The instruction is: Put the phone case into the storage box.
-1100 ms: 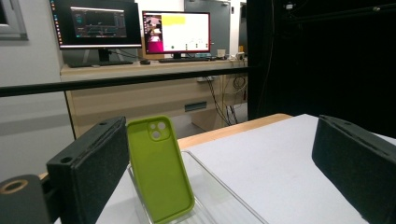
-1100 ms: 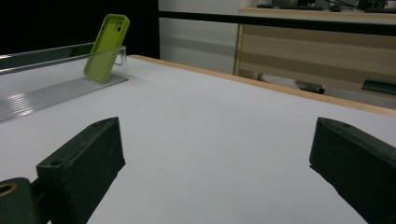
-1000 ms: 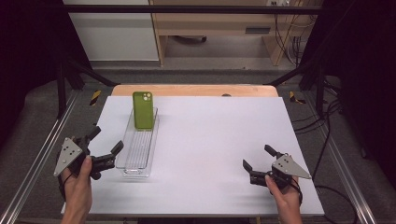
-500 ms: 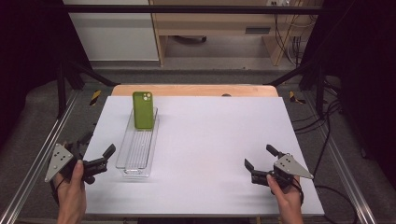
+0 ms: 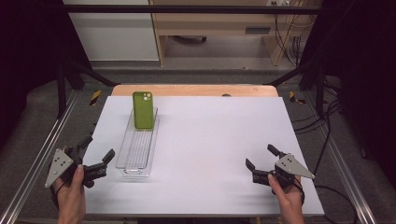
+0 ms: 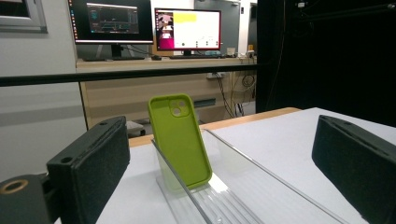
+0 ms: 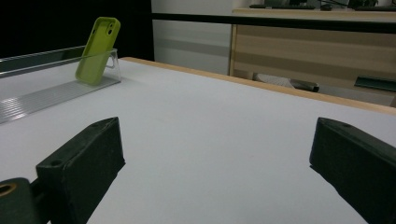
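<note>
Two tongs rest at the near edge of a white tabletop (image 5: 210, 140), each held in a person's hand. From the high view, the left tongs (image 5: 95, 154) sit at the near left corner, just beside a long clear plastic tray (image 5: 127, 156); the right tongs (image 5: 260, 156) sit near the right corner, well apart from it. Both have their jaws spread wide, gripping nothing. The tray runs from the near edge toward the far edge. A green phone case (image 5: 143, 110) stands in its far end, leaning back against the end wall. The left gripper view shows the case's camera cutout and two monitors (image 6: 149, 25) on a desk beyond the tabletop. The right gripper view shows the case (image 7: 97, 50) from the side, tilted.
</note>
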{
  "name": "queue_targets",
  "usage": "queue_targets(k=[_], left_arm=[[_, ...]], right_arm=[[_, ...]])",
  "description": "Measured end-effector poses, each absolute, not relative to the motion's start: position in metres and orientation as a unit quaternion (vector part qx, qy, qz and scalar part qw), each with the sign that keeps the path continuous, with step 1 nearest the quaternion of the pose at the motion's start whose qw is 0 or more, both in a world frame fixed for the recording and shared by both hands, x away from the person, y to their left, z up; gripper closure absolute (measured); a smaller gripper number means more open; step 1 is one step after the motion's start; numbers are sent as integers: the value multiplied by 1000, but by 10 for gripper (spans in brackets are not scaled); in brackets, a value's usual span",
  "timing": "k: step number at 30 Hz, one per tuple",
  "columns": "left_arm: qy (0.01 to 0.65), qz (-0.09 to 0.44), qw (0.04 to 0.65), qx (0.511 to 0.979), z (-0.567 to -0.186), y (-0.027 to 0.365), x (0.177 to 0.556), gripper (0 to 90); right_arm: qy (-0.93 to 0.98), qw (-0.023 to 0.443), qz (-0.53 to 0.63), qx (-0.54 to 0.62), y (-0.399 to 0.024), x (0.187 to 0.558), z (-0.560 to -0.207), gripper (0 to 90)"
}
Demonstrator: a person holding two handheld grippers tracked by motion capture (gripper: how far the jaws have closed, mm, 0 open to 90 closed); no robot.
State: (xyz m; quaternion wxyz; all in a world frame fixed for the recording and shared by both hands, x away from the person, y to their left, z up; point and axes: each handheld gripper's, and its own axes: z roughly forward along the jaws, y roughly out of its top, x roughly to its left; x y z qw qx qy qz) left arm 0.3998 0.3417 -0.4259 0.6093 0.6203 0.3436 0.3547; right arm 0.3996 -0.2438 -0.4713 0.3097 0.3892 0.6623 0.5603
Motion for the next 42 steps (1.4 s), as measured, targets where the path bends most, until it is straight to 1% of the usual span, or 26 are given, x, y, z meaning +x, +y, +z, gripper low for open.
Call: queue_targets(k=[10, 13, 25, 39, 42], left_arm=[[343, 343, 605, 632, -438, 336, 402, 36], [347, 332, 617, 624, -441, 334, 401, 35], [342, 327, 612, 634, -449, 324, 399, 35], [352, 329, 612, 627, -453, 308, 400, 36], [350, 332, 603, 635, -455, 304, 400, 35]], right_arm=[[663, 314, 557, 390, -247, 400, -472, 31], [663, 313, 557, 392, -247, 400, -472, 31], [660, 316, 556, 395, -252, 400, -473, 31], [649, 343, 549, 399, -264, 397, -475, 27], [648, 343, 548, 404, -266, 398, -476, 27]])
